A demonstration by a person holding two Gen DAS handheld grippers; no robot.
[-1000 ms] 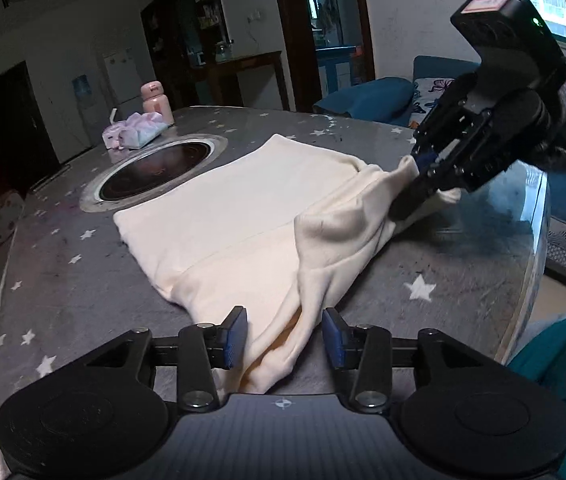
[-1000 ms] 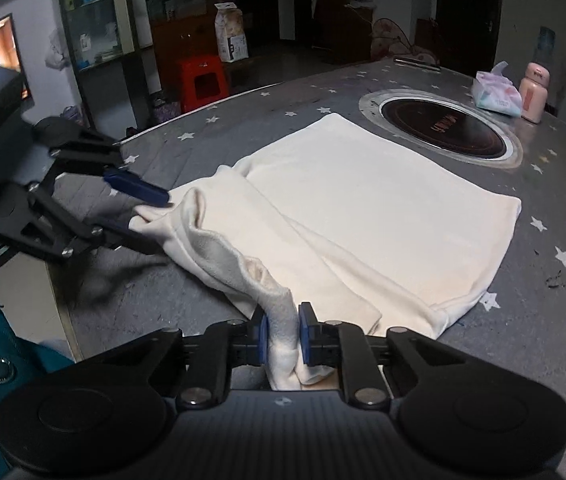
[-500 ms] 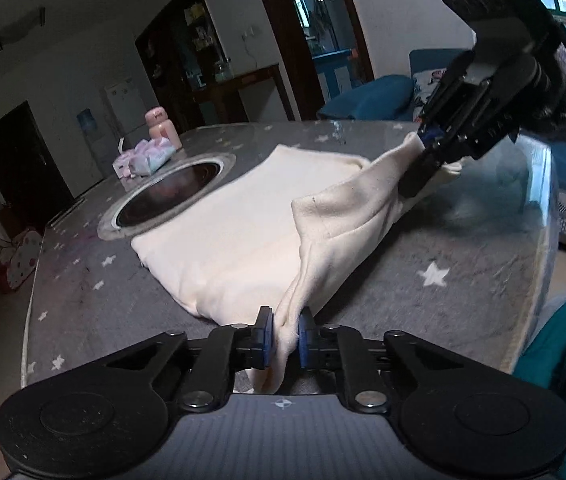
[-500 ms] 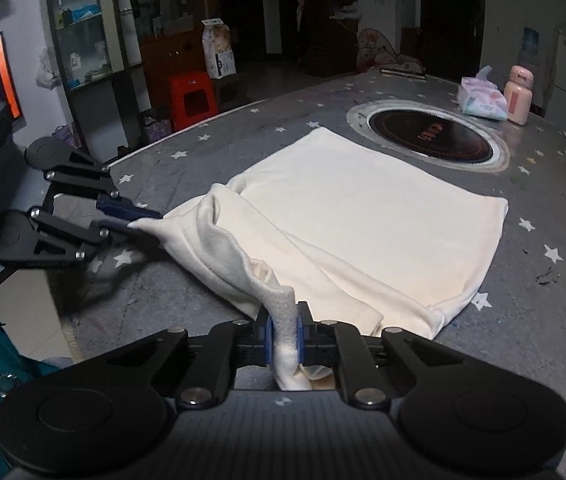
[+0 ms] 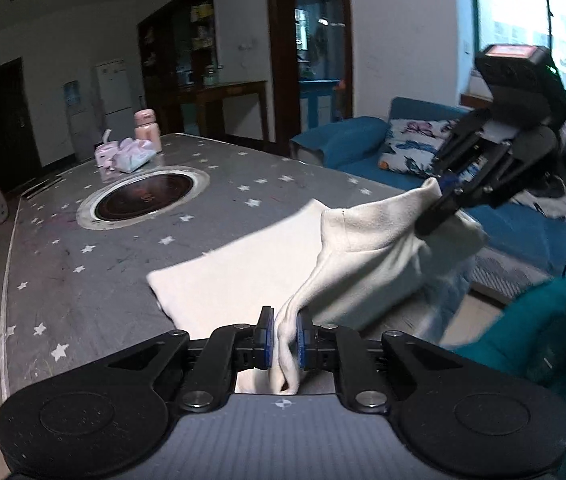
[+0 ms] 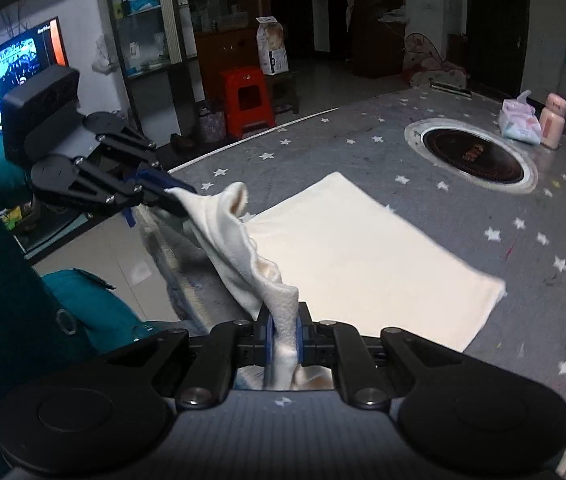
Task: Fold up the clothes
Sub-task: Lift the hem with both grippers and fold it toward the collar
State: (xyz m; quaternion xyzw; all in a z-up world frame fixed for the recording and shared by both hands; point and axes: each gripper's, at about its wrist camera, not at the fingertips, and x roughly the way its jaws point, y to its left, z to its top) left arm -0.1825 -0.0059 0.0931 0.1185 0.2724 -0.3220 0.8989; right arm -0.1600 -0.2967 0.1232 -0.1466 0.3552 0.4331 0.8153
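Note:
A cream garment (image 5: 251, 272) lies partly on the grey star-patterned table (image 5: 83, 280), its near edge lifted. My left gripper (image 5: 285, 336) is shut on one end of that edge. My right gripper (image 6: 283, 334) is shut on the other end. The cloth (image 6: 347, 256) hangs between them as a raised fold, above and slightly past the table's near edge. The right gripper also shows in the left wrist view (image 5: 449, 190), and the left gripper in the right wrist view (image 6: 171, 196), each pinching cloth.
A round black inset burner (image 5: 145, 196) sits in the table's middle. A tissue pack (image 5: 125, 156) and a pink bottle (image 5: 147, 126) stand at the far end. A blue sofa (image 5: 363, 148) is to the right of the table, a red stool (image 6: 247, 100) on the other side.
My left gripper has closed on the garment's edge. Both grippers have lifted the edge and drawn it back toward the near table edge, sliding the garment away from the burner.

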